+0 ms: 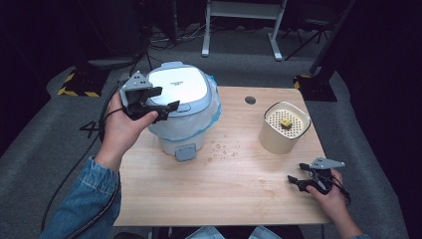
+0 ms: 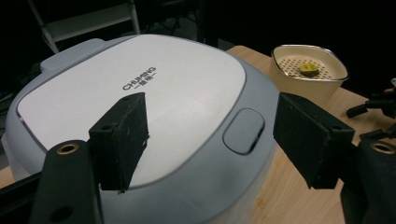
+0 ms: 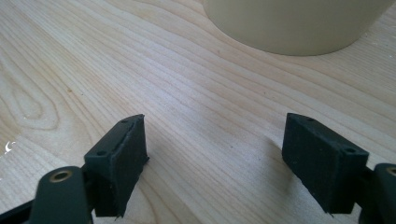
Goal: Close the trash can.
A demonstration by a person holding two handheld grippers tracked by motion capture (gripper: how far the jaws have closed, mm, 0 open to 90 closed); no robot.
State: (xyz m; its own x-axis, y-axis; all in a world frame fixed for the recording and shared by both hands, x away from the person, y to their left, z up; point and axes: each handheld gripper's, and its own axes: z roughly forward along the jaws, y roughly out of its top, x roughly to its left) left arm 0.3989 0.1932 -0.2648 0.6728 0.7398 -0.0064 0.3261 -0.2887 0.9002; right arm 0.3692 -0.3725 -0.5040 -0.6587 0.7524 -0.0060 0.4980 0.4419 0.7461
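A white and grey lidded bin, lined with a clear bag and marked CHUMING on its lid, stands at the table's back left. My left gripper hovers just above the lid's left edge, jaws open with nothing between them; the lid's grey push button lies between the jaws in the left gripper view. A cream container with a perforated insert and a small yellow-green piece stands at the right. My right gripper rests low near the table's front right, open and empty, pointing toward the cream container.
The wooden table has scattered crumbs or droplets in front of the bin and a round grommet hole at the back. A cable trails off the table's left side. Dark floor and a desk frame lie beyond.
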